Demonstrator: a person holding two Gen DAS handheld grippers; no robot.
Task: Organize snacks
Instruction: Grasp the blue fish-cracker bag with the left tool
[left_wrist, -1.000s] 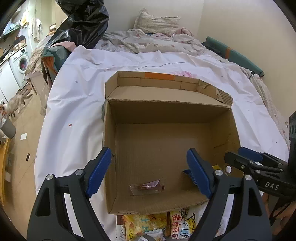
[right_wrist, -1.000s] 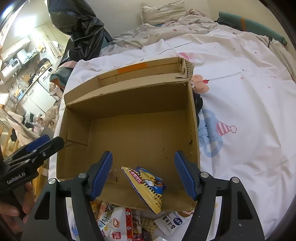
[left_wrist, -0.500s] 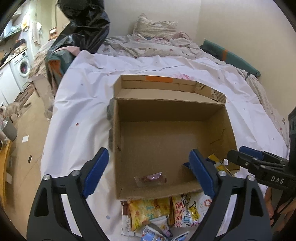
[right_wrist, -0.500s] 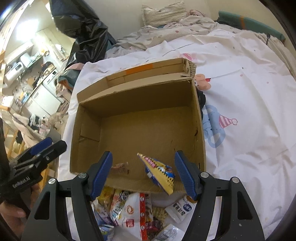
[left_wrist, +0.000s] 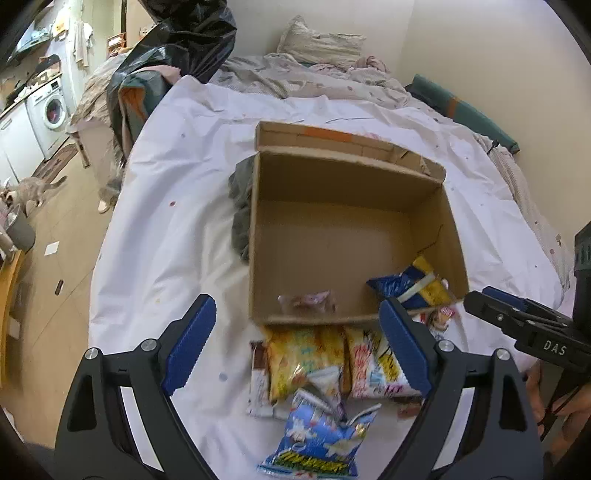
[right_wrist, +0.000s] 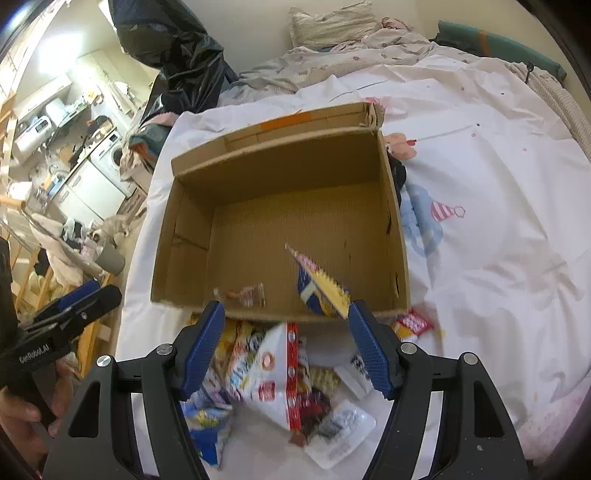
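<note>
Though blurred, probably candy (left_wrist: 306, 301) inside box (left_wrist: 258, 236).

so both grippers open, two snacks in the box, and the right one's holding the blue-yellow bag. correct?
Not quite. The right gripper holds nothing: in the right wrist view its jaws are spread wide and the blue-yellow bag sits apart from them, inside the box. The rest stands: the left gripper is open too, and the box holds that bag plus a small clear-wrapped snack.

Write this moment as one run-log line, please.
left hand-held gripper: open, empty | right hand-held gripper: open, empty | cardboard box: two snacks inside | snack pile: outside box
</note>
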